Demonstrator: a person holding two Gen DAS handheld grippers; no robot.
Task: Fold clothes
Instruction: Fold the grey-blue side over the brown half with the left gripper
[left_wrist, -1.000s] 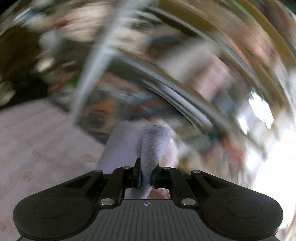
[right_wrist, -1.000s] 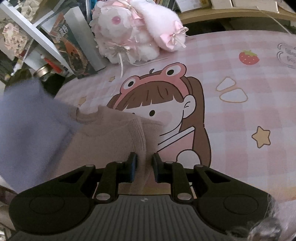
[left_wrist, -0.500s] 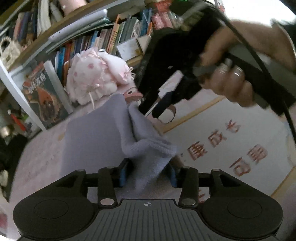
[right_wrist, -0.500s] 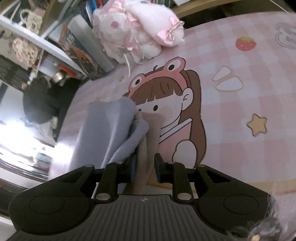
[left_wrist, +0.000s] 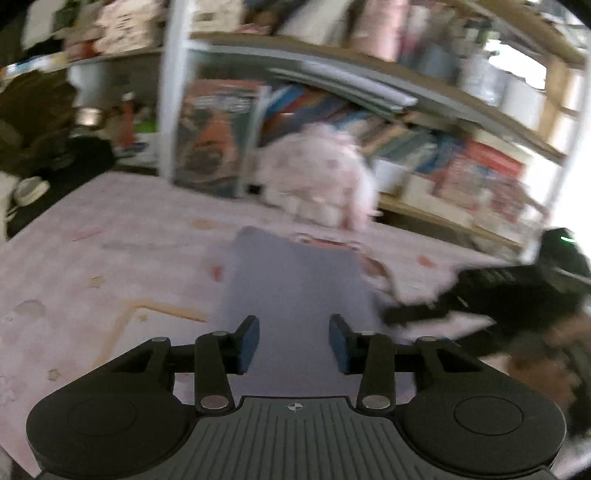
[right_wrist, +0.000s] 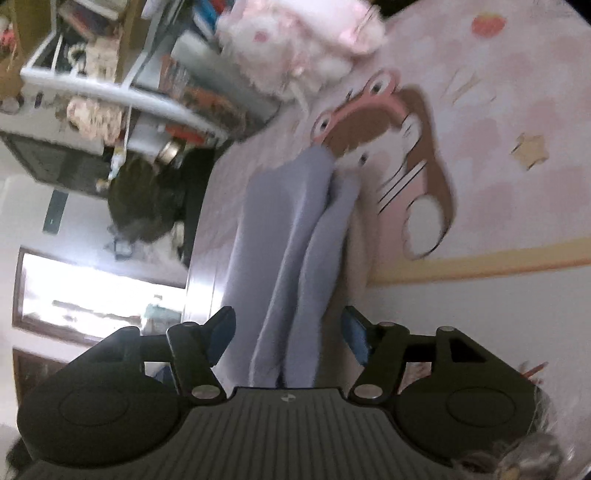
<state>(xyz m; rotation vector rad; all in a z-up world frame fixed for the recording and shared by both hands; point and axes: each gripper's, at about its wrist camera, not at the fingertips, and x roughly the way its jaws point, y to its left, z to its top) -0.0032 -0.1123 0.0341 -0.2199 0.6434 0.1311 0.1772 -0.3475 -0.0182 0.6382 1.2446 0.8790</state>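
Lavender cloth (left_wrist: 295, 295) lies flat on the pink mat (left_wrist: 92, 277) between the spread fingers of the left claw (left_wrist: 293, 341), untouched. The right claw (right_wrist: 288, 332) also gapes, cloth (right_wrist: 295, 240) bunched between its fingers. Beyond sits a plush (left_wrist: 317, 177).
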